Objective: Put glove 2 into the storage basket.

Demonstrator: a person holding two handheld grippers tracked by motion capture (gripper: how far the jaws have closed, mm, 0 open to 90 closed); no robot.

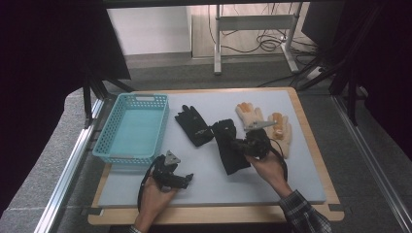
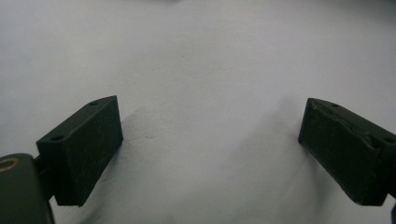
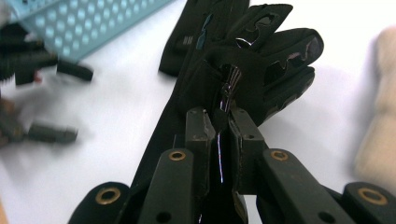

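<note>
Right gripper (image 1: 241, 143) has a black glove (image 1: 228, 145) pinched tight between its pads, and the right gripper view shows the fabric squeezed into the narrow gap with the glove's fingers (image 3: 280, 51) bunched up just past the jaws. That glove sits to the right of the blue basket (image 1: 111, 141), well apart from it, its far end touching a second black glove (image 1: 193, 125) that lies flat between it and the basket. Further right from the basket, beyond the held glove, a pair of cream gloves (image 1: 265, 124) rests on the white mat (image 1: 301, 184). Left gripper (image 1: 187, 178) hovers just in front of the basket's near rim, jaws spread wide with bare mat between them in the left gripper view.
</note>
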